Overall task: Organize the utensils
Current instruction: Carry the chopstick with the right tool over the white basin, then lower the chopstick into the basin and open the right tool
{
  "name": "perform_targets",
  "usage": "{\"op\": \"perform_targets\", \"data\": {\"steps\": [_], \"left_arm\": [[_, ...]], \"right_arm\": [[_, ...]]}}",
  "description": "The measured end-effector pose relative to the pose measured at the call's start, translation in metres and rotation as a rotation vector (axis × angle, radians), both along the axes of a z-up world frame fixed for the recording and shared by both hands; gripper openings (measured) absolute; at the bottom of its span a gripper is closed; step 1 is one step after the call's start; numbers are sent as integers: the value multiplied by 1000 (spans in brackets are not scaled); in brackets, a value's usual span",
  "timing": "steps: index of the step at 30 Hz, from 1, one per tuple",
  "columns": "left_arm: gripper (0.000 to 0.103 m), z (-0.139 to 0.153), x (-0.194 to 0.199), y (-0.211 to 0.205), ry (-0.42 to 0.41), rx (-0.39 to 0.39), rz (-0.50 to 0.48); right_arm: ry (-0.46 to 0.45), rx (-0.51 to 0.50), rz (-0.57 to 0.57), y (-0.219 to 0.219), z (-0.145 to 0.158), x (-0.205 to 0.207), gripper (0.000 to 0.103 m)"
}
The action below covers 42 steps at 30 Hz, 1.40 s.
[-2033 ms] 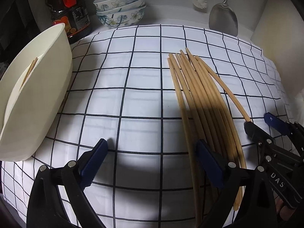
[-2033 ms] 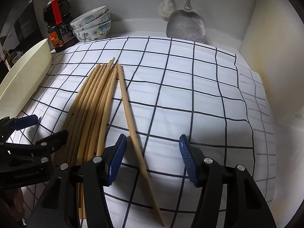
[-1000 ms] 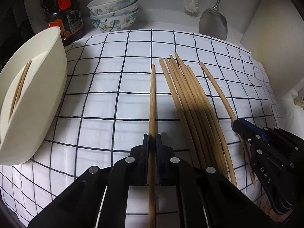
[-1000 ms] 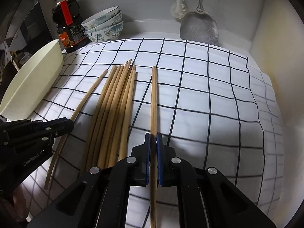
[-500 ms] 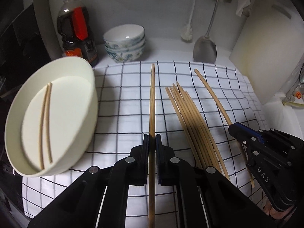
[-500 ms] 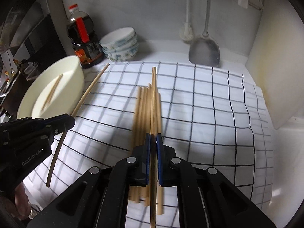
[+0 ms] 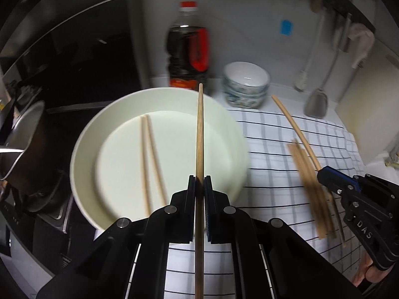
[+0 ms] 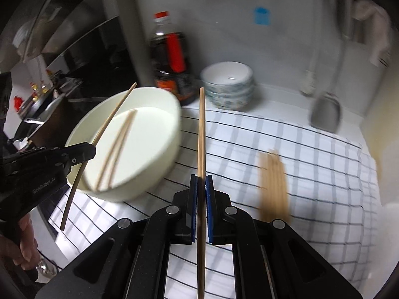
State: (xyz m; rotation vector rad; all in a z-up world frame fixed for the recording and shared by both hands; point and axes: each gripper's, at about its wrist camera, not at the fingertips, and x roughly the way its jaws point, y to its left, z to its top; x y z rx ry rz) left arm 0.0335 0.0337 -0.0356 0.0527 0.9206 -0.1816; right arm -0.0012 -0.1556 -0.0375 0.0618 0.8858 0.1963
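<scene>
My left gripper (image 7: 199, 182) is shut on a single wooden chopstick (image 7: 200, 129), which hangs above the right part of a white bowl (image 7: 84, 149). Two chopsticks (image 7: 149, 159) lie inside that bowl. The right gripper (image 8: 201, 182) is shut on another chopstick (image 8: 201, 129), held over the checked cloth (image 8: 324, 174) just right of the white bowl (image 8: 159, 154). Each gripper shows in the other's view: the right gripper (image 7: 324, 172) at the right edge, the left gripper (image 8: 89, 149) at the left. Several more chopsticks (image 8: 274, 184) lie in a blurred pile on the cloth.
A dark sauce bottle (image 7: 188, 49) and a stack of patterned bowls (image 7: 245, 84) stand behind the white bowl. A metal spatula (image 7: 316, 102) and a brush (image 7: 301, 79) hang on the back wall. A metal pot (image 7: 17, 129) sits at the far left.
Both grippers closed on a chopstick each from the pile, then lifted and swung left. The white bowl has come from the left edge to under the left gripper.
</scene>
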Motion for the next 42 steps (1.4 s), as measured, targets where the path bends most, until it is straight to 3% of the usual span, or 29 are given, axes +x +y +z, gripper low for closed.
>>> {"op": "perform_targets", "data": {"steps": [7,15,25,36,37,39,40,41,42], "left_arm": [[7,-6,28,55,18,8,57],[8,-28,63,80,73,0,46],[8,-59,93,86,132,11,17],[8,-79,105,86,177,38,29],[10,-78,104,87,176,37,33],[26,-75,102,90,173,32,44],[50,-72,100,93,165,30,56],[66,-69,98,96,153,28,68],[67,-66,96,99,137,24,79]], "right_arm": [[8,23,85,67,-3,43,6],[52,28,109,114,-17,90,6],[135,10,89,133,-46,123,6],[184,-14,84,140,-64,131,7],[184,-13,85,139,-64,131,8],[170,-23,75,138,-60,129,18],[161,-28,72,139,-59,130,19],[151,-32,68,137,-56,128,20],[149,-33,66,136,-54,127,21]]}}
